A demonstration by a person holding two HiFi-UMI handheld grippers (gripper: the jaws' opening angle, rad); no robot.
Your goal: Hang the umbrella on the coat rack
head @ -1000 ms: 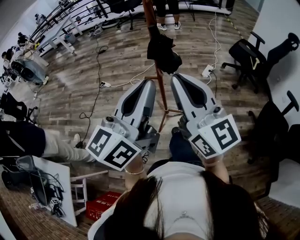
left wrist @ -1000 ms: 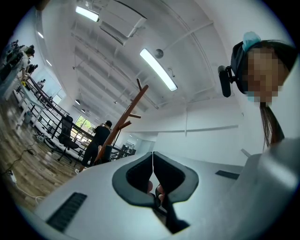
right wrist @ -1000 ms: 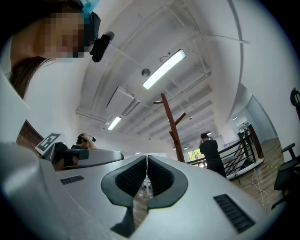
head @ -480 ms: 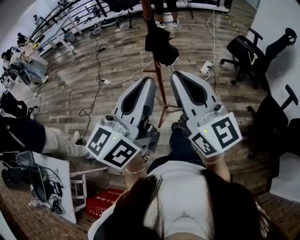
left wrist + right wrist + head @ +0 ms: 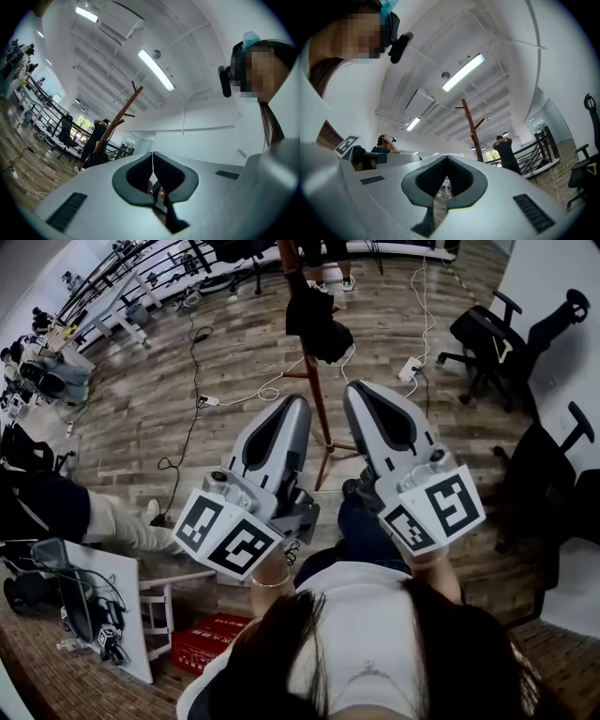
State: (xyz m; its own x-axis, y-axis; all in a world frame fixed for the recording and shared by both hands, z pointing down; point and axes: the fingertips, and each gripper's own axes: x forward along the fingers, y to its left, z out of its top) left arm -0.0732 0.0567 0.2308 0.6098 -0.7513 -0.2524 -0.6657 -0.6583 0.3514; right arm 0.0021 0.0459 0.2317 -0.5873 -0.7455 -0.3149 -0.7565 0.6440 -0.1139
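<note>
Room: open workshop, wood-plank floor (image 5: 234, 343).
Coat rack (image 5: 316, 390): brown pole, standing upright.
Umbrella (image 5: 321, 322): I take it to be the black bundle hanging high on the rack, so already hung.
Left gripper (image 5: 300, 402), right gripper (image 5: 354, 390): short of the rack, flanking its pole. Jaws are pressed together on nothing, probably because the work is done.

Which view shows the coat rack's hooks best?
The right gripper view: the coat rack stands upright against the ceiling, upper hooks plain. The left gripper view shows it smaller and tilted. The head view shows mainly its pole and feet.
</note>
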